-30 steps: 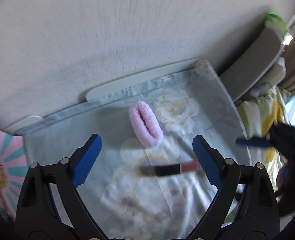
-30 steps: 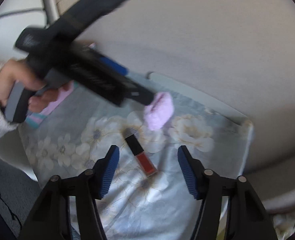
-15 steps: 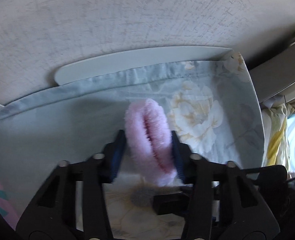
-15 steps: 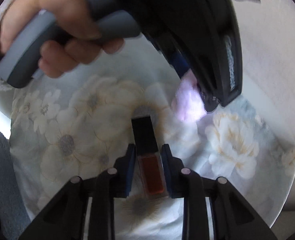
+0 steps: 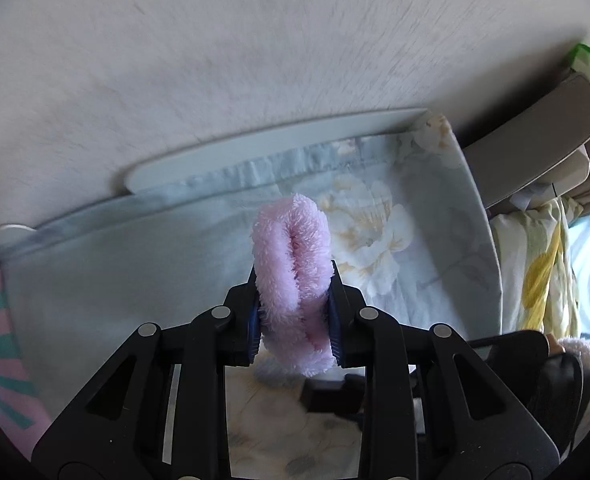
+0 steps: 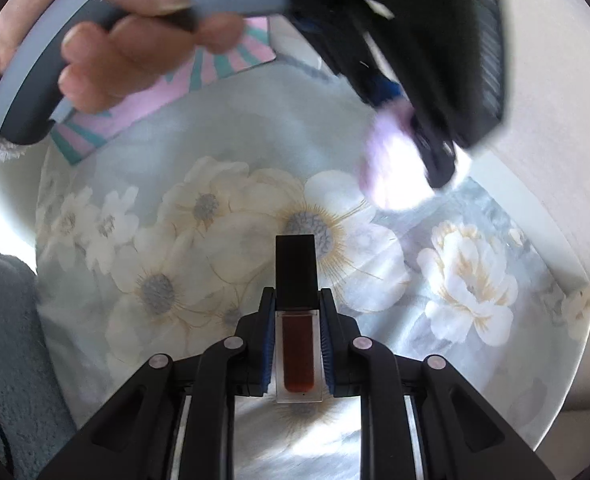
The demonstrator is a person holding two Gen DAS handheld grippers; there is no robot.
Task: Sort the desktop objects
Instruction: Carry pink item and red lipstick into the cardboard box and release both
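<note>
Pinching from both sides, the left tongs (image 5: 295, 312) are closed on a fluffy pink plush hair scrunchie (image 5: 293, 280), squashed upright between the blue pads at the centre of the left wrist view. The right tongs (image 6: 297, 344) are likewise closed on a square clear lip-gloss tube with dark red fill and a black cap (image 6: 297, 312), low in the centre of the right wrist view, cap pointing up the frame.

Both items sit over a pale blue floral cloth (image 6: 223, 216) spread on the white bench (image 5: 255, 160). A pink-and-teal striped card (image 6: 167, 84) lies at the upper left, partly behind the person's hand (image 6: 127, 40).

Sorting looks barely begun: both things are gripped, but neither is carried to any place yet, and no destination shows.

A second ago both tongs stood wide above the cloth, the scrunchie and tube lying free; half a second ago they were nearly shut around them.
</note>
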